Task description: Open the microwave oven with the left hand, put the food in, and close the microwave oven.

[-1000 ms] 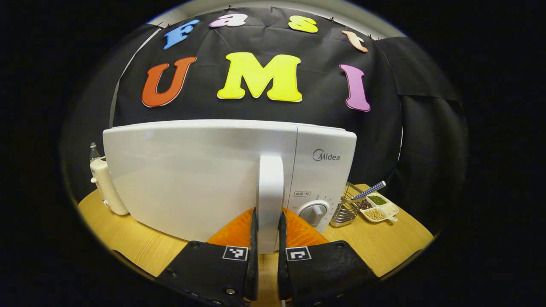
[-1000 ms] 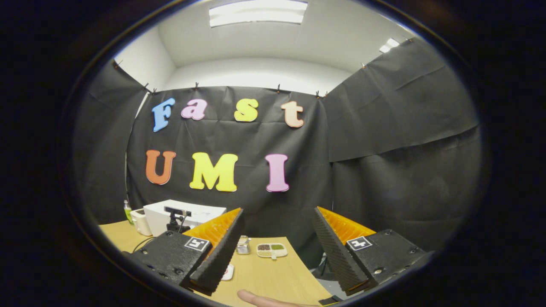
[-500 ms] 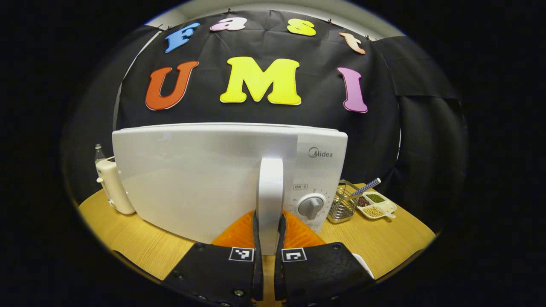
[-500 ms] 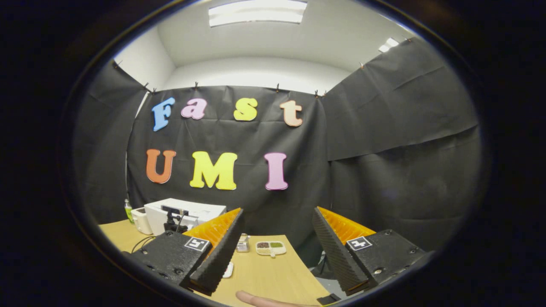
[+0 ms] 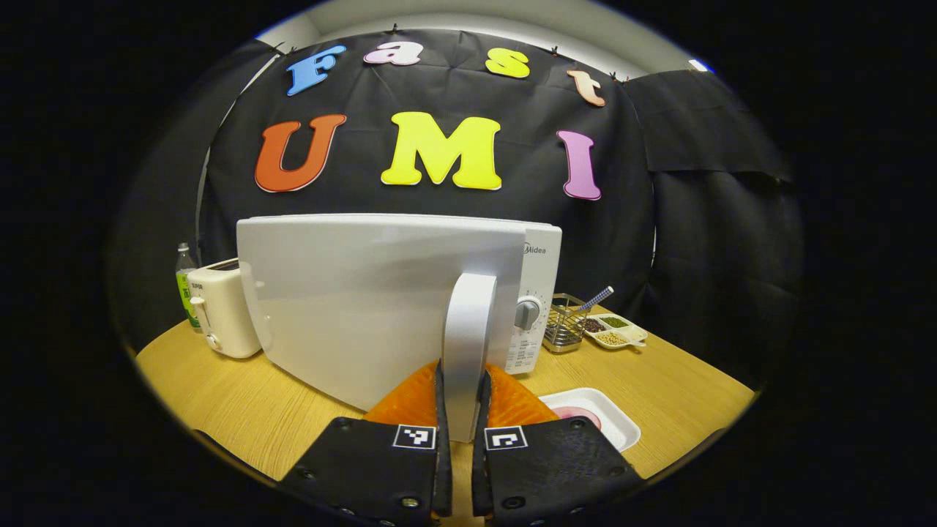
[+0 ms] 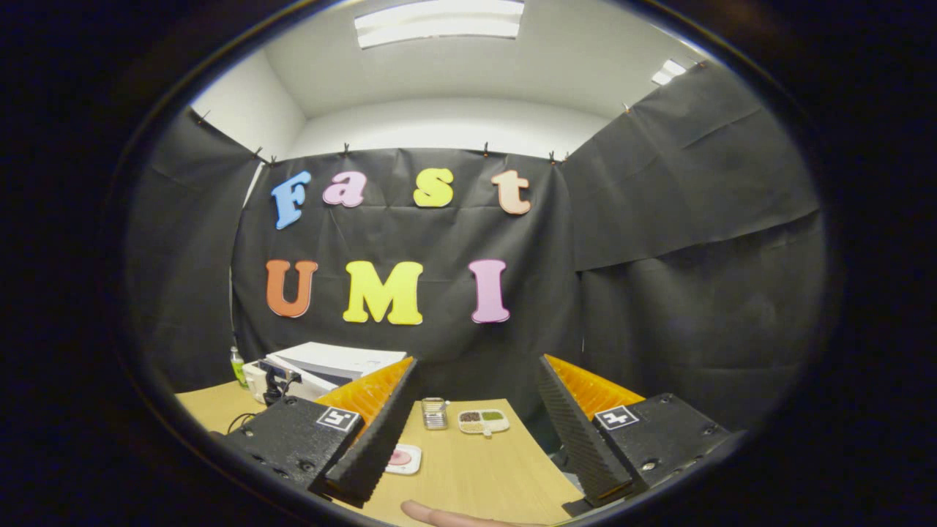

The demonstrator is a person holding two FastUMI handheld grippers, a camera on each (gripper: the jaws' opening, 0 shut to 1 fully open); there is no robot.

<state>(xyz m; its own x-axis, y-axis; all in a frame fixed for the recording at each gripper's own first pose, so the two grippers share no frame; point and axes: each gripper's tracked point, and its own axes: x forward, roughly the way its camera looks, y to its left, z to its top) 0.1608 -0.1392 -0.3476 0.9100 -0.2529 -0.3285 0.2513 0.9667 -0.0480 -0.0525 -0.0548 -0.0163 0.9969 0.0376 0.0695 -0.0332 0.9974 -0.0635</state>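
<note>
In the left gripper view my left gripper [image 5: 461, 395] is shut on the upright white handle [image 5: 468, 329] of the white microwave oven's door [image 5: 366, 300]. The door is swung part open toward me, and it hides the oven's inside. The control panel with its dial [image 5: 528, 313] shows past the door's right edge. The food, a pink piece on a white tray [image 5: 596, 413], lies on the table to the right of my fingers. In the right gripper view my right gripper [image 6: 476, 364] is open and empty, held high over the table. From there the microwave [image 6: 340, 360] is far left and the tray [image 6: 402, 459] is below my left finger.
A white toaster [image 5: 219, 322] and a green-labelled bottle [image 5: 183, 282] stand left of the oven. A wire basket [image 5: 562, 333] and a divided dish of beans [image 5: 616, 331] sit to its right. The wooden table [image 6: 483, 476] ends at right; a person's fingertip [image 6: 439, 516] shows at the bottom.
The door has swung farther open with my left gripper on its handle, uncovering the food tray at right. The right gripper has turned slightly left and stays open.
</note>
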